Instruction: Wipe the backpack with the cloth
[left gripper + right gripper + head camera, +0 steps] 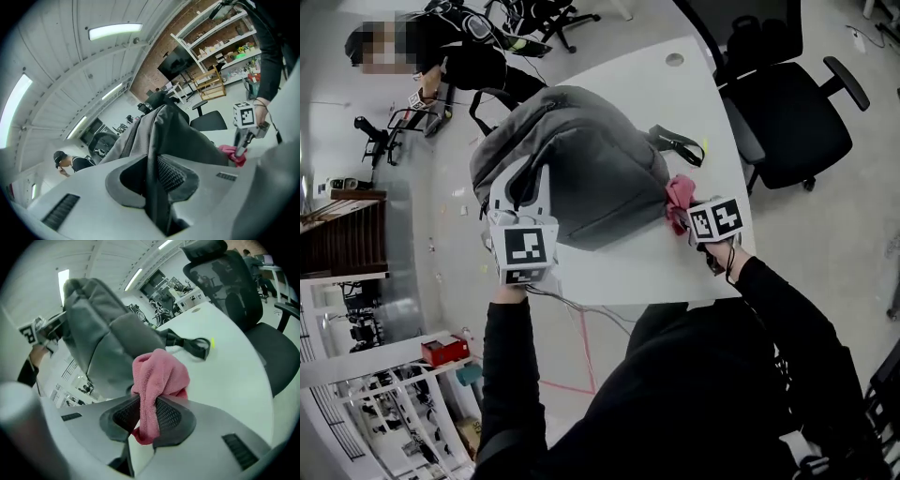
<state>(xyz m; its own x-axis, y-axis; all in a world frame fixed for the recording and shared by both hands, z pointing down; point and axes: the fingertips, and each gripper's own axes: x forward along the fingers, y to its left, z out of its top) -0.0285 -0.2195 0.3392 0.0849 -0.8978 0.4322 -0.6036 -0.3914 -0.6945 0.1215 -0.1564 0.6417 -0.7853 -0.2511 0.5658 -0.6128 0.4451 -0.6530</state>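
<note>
Grey fabric backpack [581, 159] lies on the white table [661, 89]. The left gripper [157, 187] is clamped narrow on a dark fold at the bag's near edge. The right gripper [145, 416] pinches the pink terry cloth [159, 373], just beside the bag's right side.

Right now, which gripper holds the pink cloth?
The right gripper: its jaws are shut on the pink cloth. The left gripper instead clamps a fold of the grey backpack.

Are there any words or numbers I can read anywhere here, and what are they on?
No words or numbers can be read anywhere.
The two cubes: black-and-white square patterns only, no letters.
The backpack and the cloth: no label showing.
The shelf goods: too small to read.
</note>
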